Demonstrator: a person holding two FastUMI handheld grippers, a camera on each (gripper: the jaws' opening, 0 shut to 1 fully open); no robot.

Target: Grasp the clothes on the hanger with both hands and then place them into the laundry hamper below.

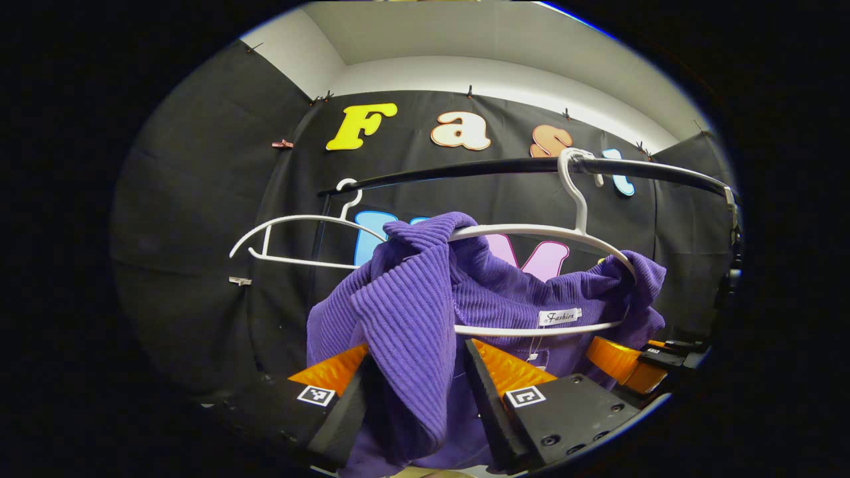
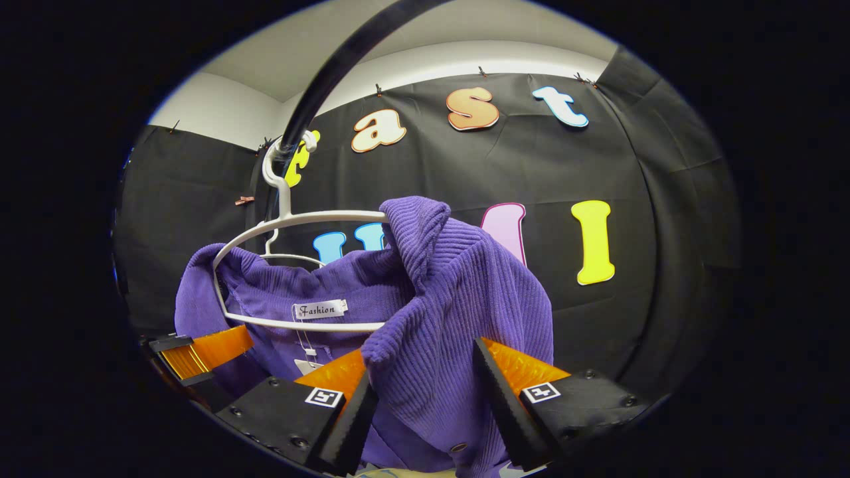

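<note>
- The left gripper [image 1: 415, 392] has its fingers on both sides of one shoulder of the purple garment [image 1: 425, 312]; the right gripper [image 2: 422, 392] the same on the other shoulder; a firm pinch I cannot confirm
- The garment hangs on the white hanger [image 1: 531, 232] under the black rail [image 1: 465, 169]
- Grasping step; next it needs lifting free, then lowering to the hamper

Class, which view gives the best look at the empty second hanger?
The left gripper view: the empty hanger hangs from the rail, its hook and arms clear beside the purple garment. In the right gripper view it is just a sliver behind the garment's hanger.
</note>
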